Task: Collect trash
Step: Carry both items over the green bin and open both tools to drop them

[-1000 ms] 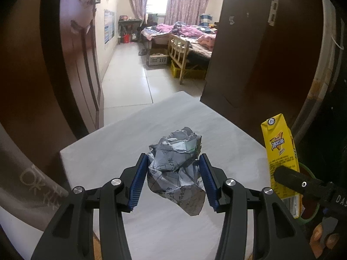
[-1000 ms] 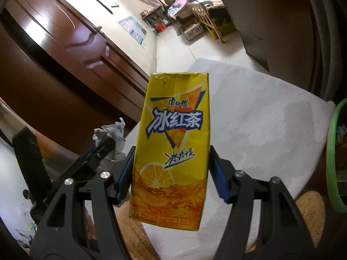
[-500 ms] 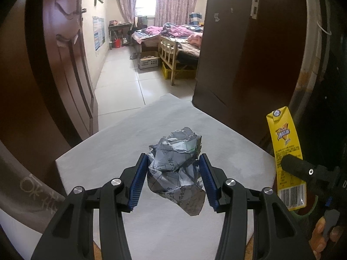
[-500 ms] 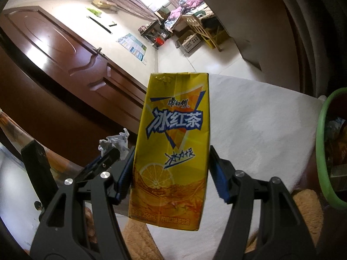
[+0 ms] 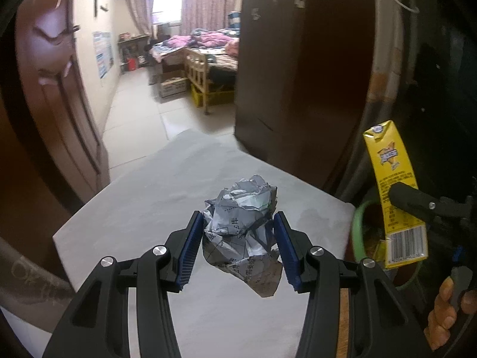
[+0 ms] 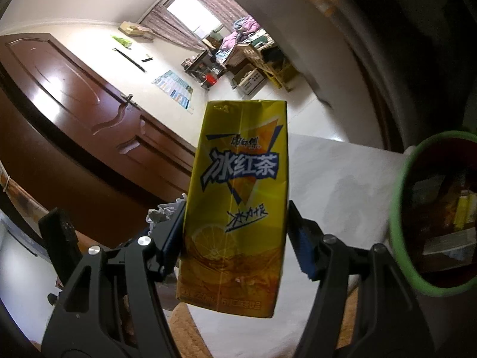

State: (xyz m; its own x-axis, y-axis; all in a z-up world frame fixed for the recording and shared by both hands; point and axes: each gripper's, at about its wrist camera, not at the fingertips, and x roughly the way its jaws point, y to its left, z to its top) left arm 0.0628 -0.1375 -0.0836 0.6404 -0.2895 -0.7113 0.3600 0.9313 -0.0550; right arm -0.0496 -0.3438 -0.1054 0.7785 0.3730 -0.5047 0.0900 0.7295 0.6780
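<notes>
Between the blue ribbed pads of the left tongs [image 5: 238, 247] sits a crumpled ball of printed paper [image 5: 243, 232], clamped at its middle and held clear above the pale grey counter [image 5: 149, 208]. It looks very light and soft, with sharp creases and a loose flap hanging below, so it probably gives under pressure and a hold across its thickest part seems safest. The right tongs [image 6: 235, 238] are clamped on a yellow drink carton [image 6: 238, 203], gripped on its two narrow sides at the lower half and standing nearly upright. This carton is a smooth, glossy box with flat faces and folded edges; it is likely light and perhaps empty, rather slippery, and its walls could dent if squeezed harder. Just beside it, at the right, opens a round bin with a green rim [image 6: 399, 208], already holding some rubbish.
</notes>
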